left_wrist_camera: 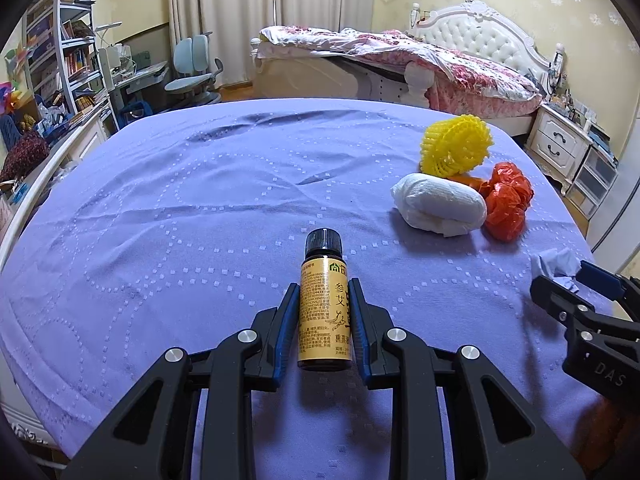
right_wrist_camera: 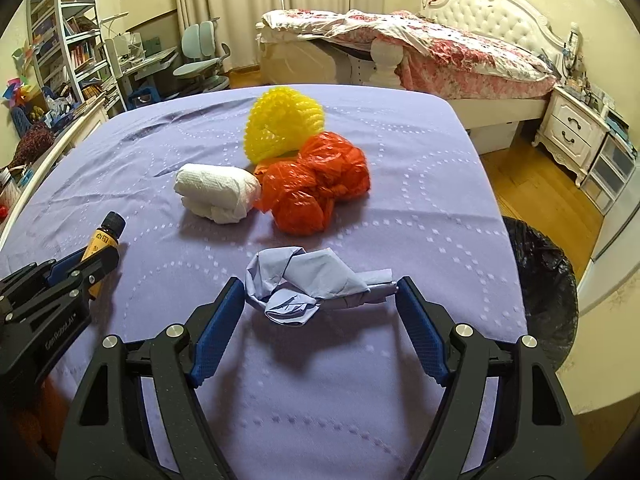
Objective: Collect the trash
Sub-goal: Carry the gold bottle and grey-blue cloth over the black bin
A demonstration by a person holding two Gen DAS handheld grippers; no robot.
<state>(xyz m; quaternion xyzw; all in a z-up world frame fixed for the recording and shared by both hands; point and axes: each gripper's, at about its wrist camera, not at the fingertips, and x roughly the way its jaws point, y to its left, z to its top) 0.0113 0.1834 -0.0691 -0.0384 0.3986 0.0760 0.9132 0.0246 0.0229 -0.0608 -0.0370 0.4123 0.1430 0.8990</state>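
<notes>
The left tongs (left_wrist_camera: 324, 300) are clamped narrowly on a small amber bottle (left_wrist_camera: 323, 312) with a black cap and yellow label, both blue pads pressed to its sides above the purple-covered table (left_wrist_camera: 160, 220). The right tongs (right_wrist_camera: 320, 300) stand fairly wide, with a crumpled pale blue paper (right_wrist_camera: 308, 284) between the fingers; the paper's ends reach close to both pads, though a firm press cannot be made out. Beyond the blue paper lie three more pieces of trash close together: a white wad of paper towel (right_wrist_camera: 218, 192), a crumpled orange plastic bag (right_wrist_camera: 316, 184) touching it, and a yellow foam fruit net (right_wrist_camera: 284, 124) behind both. At the table's right edge, on the wooden floor, stands a bin lined with a black bag (right_wrist_camera: 544, 280). Farther back are a bed with a pink floral cover (right_wrist_camera: 440, 52), a white nightstand (right_wrist_camera: 568, 128), a desk chair (right_wrist_camera: 200, 56) and bookshelves (right_wrist_camera: 68, 40).
</notes>
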